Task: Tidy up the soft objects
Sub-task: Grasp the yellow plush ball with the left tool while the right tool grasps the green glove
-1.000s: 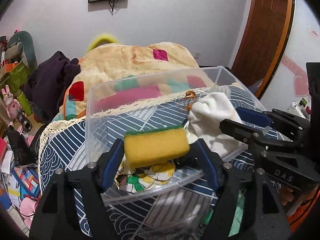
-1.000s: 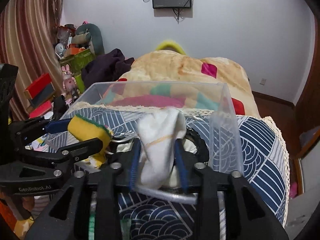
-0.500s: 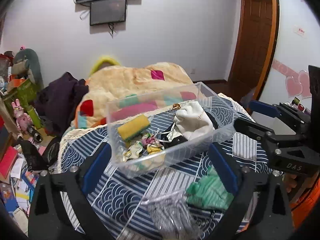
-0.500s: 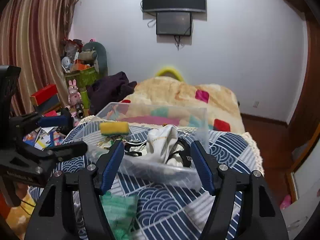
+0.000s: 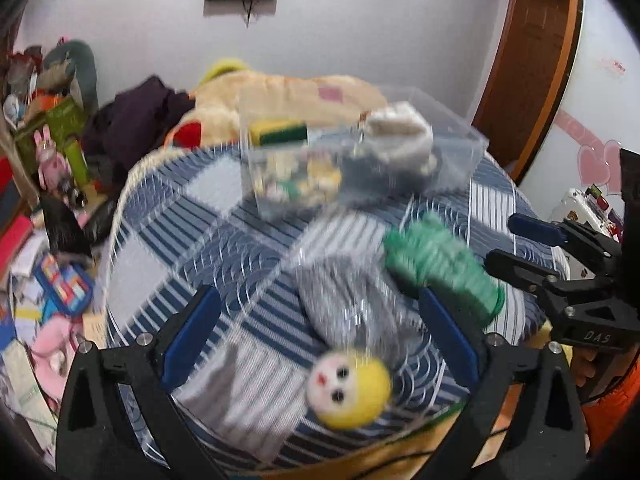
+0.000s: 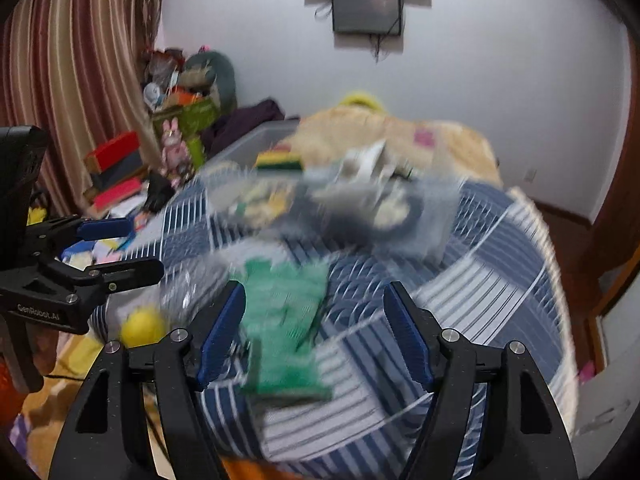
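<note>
Although both views are smeared with blur, the clear plastic bin (image 5: 452,148) reads well enough at the far side of the round table, which is covered by a blue-and-white patterned tablecloth (image 5: 192,216). Inside the bin a yellow sponge with a green scrub face (image 5: 278,132) sits toward the left end, a white cloth (image 5: 400,136) is bunched up toward the right, and beneath them lies a jumble of small colourful pieces and something dark (too blurred to name).

Outside the bin, on the near half of the cloth, a green knitted item (image 5: 440,268) lies to the right, a grey fabric piece (image 5: 344,300) sits just beside it, and a small round yellow plush with a white face (image 5: 348,388) rests close to the table's near edge. From the right wrist the green knit (image 6: 286,320) lies between the fingers' line of sight, and the yellow plush (image 6: 142,326) peeks out near the left gripper's body, partly cut off by it.

The left gripper (image 5: 320,332) hangs over the near edge with its blue-padded fingers spread wide and nothing between them. The right gripper (image 6: 314,338) is likewise wide apart and empty, and it does not appear to touch the green knit.

Behind the table a beige patchwork blanket (image 5: 288,92) is heaped up, its far side hidden by the bin.
</note>
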`<state>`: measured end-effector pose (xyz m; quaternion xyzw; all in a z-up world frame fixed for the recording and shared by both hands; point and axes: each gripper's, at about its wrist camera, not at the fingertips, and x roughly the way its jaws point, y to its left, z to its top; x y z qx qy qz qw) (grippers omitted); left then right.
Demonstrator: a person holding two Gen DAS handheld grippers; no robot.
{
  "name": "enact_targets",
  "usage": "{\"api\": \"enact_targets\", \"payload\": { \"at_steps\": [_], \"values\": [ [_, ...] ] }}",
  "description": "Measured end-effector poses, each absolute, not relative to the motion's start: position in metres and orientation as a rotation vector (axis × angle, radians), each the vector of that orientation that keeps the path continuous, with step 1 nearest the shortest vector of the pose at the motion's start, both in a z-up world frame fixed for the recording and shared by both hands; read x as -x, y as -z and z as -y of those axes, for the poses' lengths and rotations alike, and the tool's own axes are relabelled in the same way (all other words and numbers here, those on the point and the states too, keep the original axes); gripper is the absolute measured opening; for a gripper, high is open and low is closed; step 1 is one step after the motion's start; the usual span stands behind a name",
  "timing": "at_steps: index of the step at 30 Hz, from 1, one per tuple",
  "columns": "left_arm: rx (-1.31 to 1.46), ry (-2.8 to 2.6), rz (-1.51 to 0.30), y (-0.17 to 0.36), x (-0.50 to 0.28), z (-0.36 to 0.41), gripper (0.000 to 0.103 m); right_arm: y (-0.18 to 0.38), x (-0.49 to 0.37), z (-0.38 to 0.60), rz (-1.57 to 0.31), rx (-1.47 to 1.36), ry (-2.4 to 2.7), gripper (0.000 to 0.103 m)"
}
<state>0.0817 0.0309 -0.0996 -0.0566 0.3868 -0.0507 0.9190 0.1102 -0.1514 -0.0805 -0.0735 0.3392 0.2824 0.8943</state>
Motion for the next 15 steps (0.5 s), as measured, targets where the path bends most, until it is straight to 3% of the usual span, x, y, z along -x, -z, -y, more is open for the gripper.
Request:
{"api": "enact_targets", "payload": {
  "at_steps": [5,8,10,14,15],
  "values": [
    [0.124,0.109,-0.826,0.127,-0.071,-0.027,0.101,0.101,-0.109,0.140,-0.771,0.135,-0.633,0.066],
    [0.149,0.117,-0.830,0.136,-0.065,-0.027,0.098,0.109,-0.103,0.133,-0.798,0.150,-0.647,0.050],
    [0.162,0.129,-0.849,0.142,-0.064,-0.028,0.081,0.112,-0.101,0.131,-0.801,0.163,-0.644,0.043],
    [0.160,0.147,-0.849,0.145,-0.059,-0.028,0.063,0.111,-0.098,0.133,-0.787,0.165,-0.641,0.030],
    [0.161,0.164,-0.844,0.143,-0.057,-0.028,0.053,0.110,-0.098,0.134,-0.782,0.160,-0.640,0.026]
  ]
}}
